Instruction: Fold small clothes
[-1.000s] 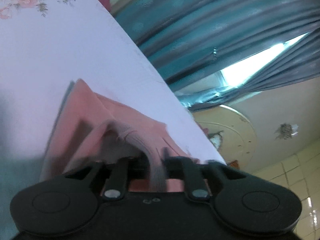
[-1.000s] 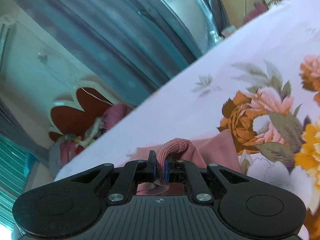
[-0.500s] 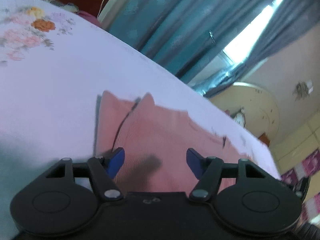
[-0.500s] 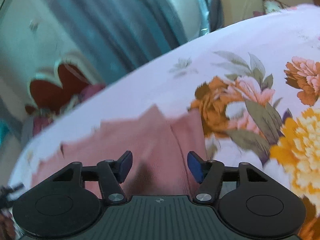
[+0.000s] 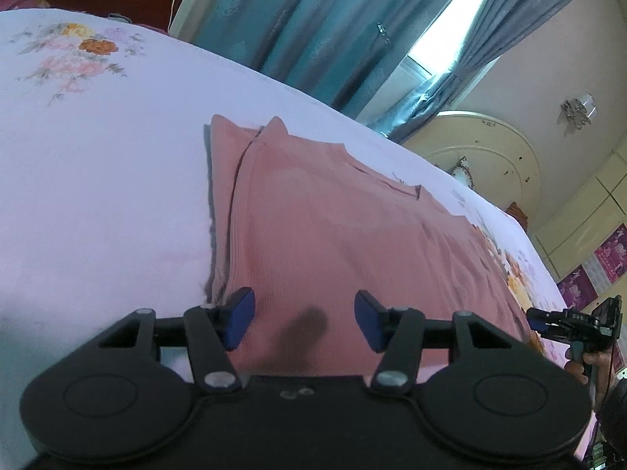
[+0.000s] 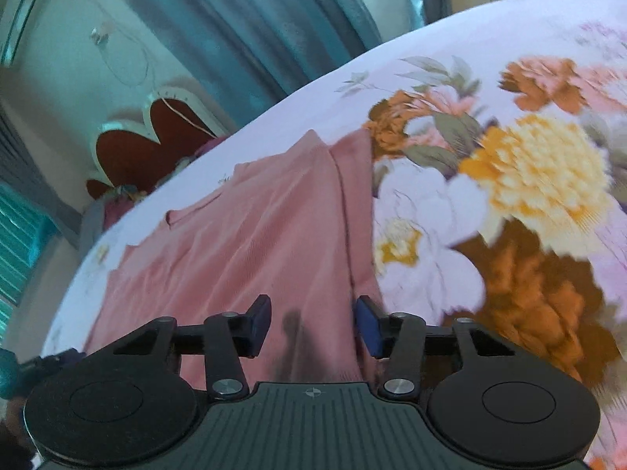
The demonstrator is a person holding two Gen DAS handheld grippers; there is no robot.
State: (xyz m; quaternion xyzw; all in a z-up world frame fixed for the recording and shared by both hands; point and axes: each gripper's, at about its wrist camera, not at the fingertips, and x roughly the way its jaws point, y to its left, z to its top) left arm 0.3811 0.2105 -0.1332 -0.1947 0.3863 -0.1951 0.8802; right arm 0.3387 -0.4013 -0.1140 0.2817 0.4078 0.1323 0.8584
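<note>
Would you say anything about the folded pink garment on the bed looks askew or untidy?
Slightly: the pink garment lies flat on the floral bedsheet, but along its left edge a lower layer sticks out past the top fold, so the edges do not line up.

Open floral bedsheet (image 5: 98, 196) around flat pink garment (image 5: 333, 235); curtains (image 5: 313, 19) beyond.

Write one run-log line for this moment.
left gripper: closing, empty | right gripper: closing, empty | pink garment: flat on floral sheet
</note>
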